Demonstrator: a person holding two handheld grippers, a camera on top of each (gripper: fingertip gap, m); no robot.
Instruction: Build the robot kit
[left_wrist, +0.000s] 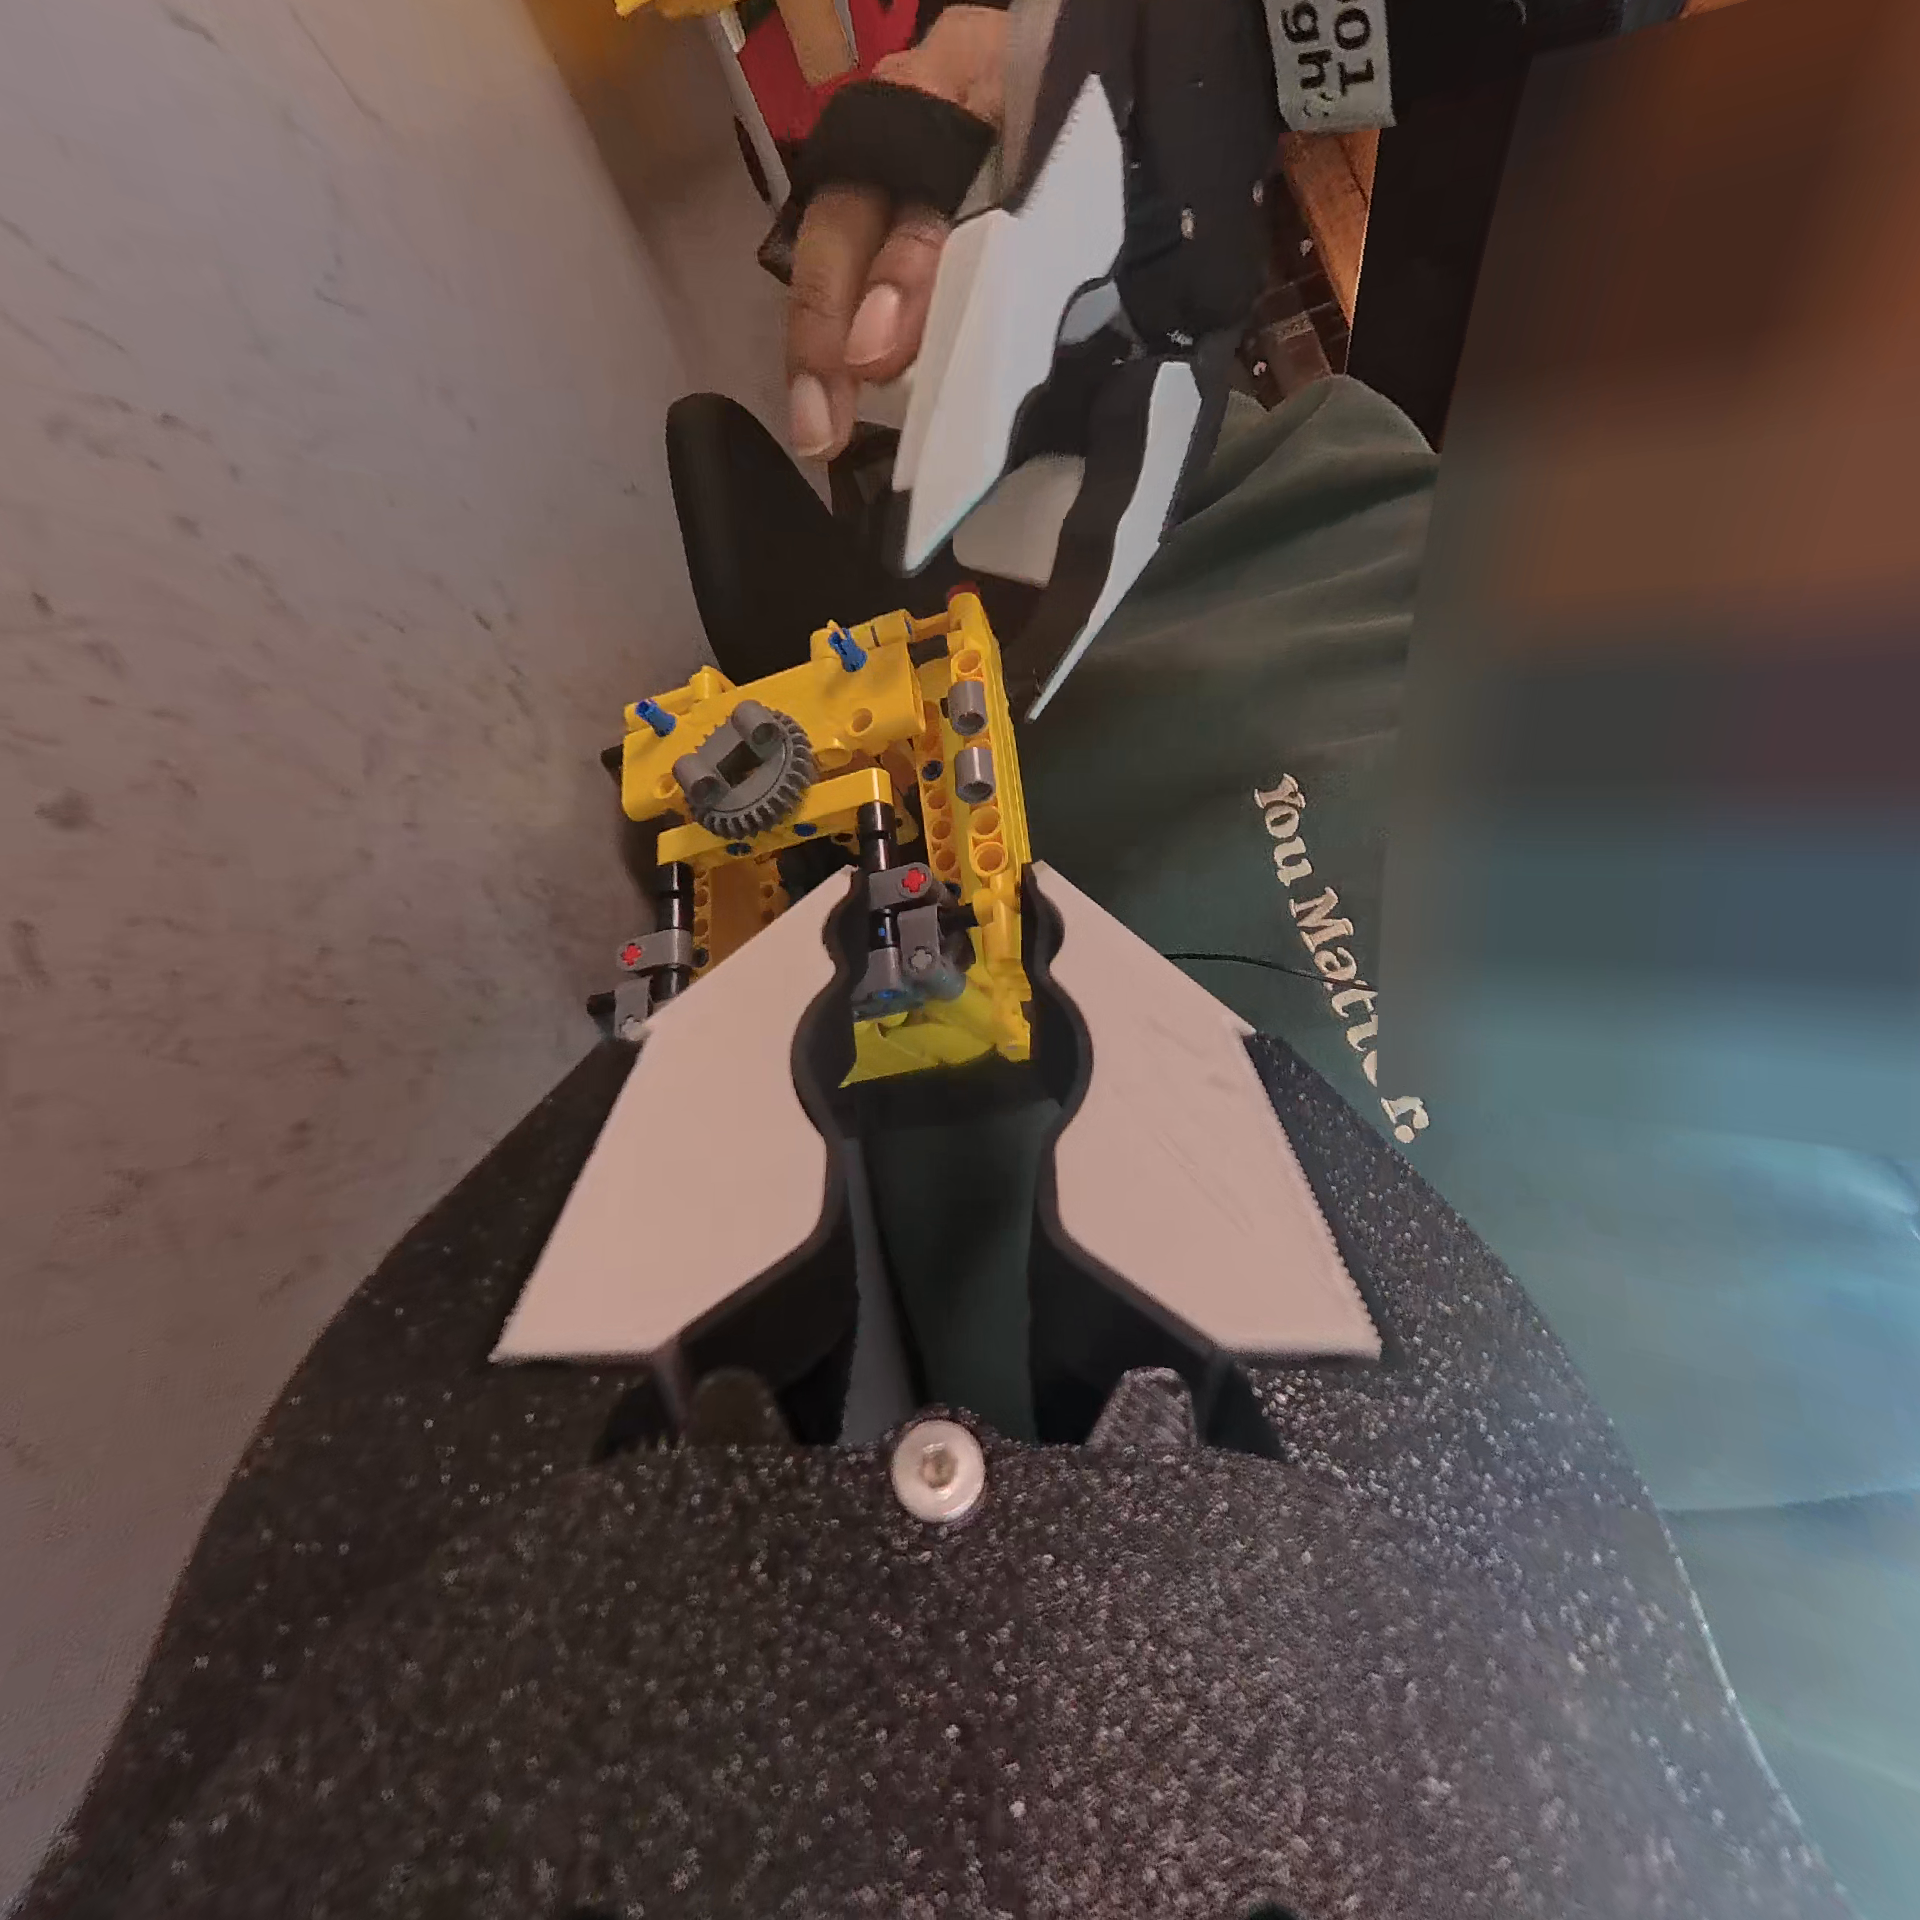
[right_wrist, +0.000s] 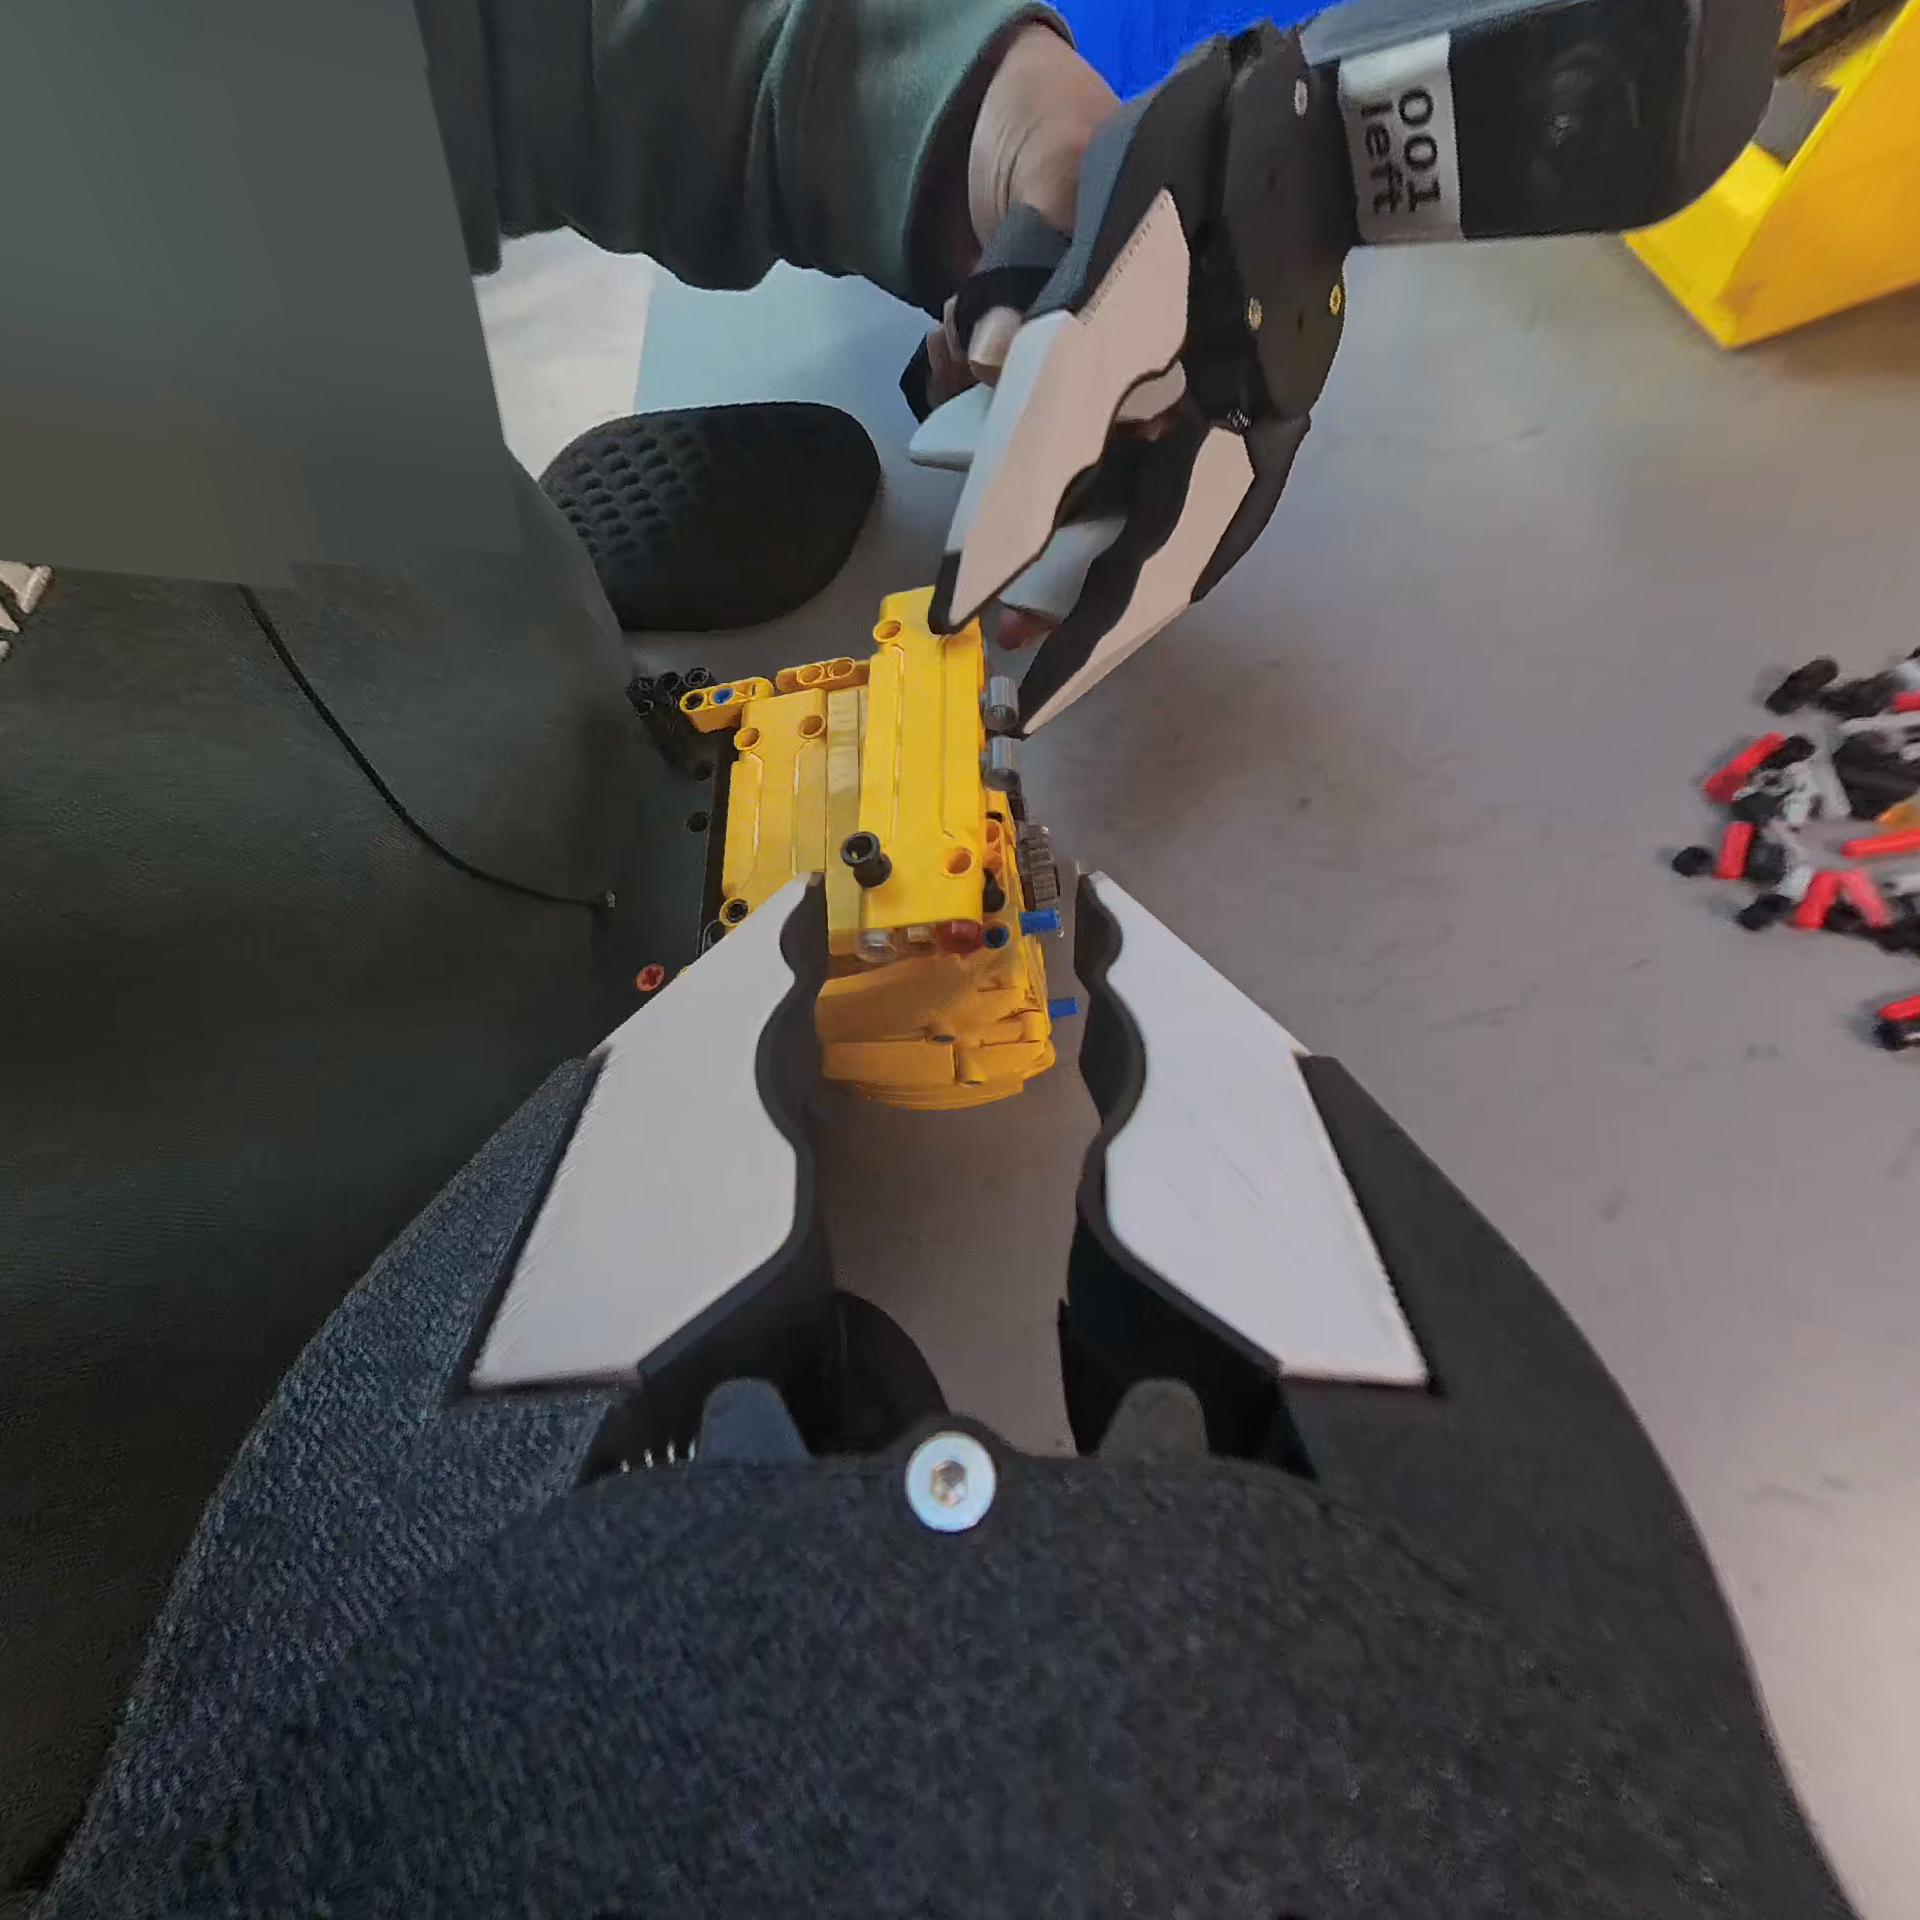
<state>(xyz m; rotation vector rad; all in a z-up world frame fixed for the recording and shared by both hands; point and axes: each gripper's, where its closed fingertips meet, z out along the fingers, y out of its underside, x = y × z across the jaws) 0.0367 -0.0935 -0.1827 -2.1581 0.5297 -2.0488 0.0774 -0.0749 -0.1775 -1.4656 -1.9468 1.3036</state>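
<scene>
While the left gripper (left_wrist: 940, 883) sits with its two fingers set apart around the near end of the yellow brick-built model (left_wrist: 831, 821), I cannot tell whether the pads actually press it or just bracket it. The model runs lengthwise straight away from that gripper, gear wheel (left_wrist: 744, 767) facing up in the left wrist view.

Over to the right gripper (right_wrist: 940, 894): fingers clearly spread, straddling the model's (right_wrist: 894, 821) opposite end with a visible gap on its right side, so nothing is pinched there. The long axis lies along this gripper's line of sight too, so both tools face each other end to end, each about equally close.

In the right wrist view, the left gripper's tips (right_wrist: 987, 665) come down at the far end, one resting on the top edge. Outward now: a black tyre (right_wrist: 717, 509) just beyond the model, a scatter of red and black loose pieces (right_wrist: 1829, 800) well off to the right on the grey floor (right_wrist: 1455, 623), and a yellow bin (right_wrist: 1808, 208) far back.
</scene>
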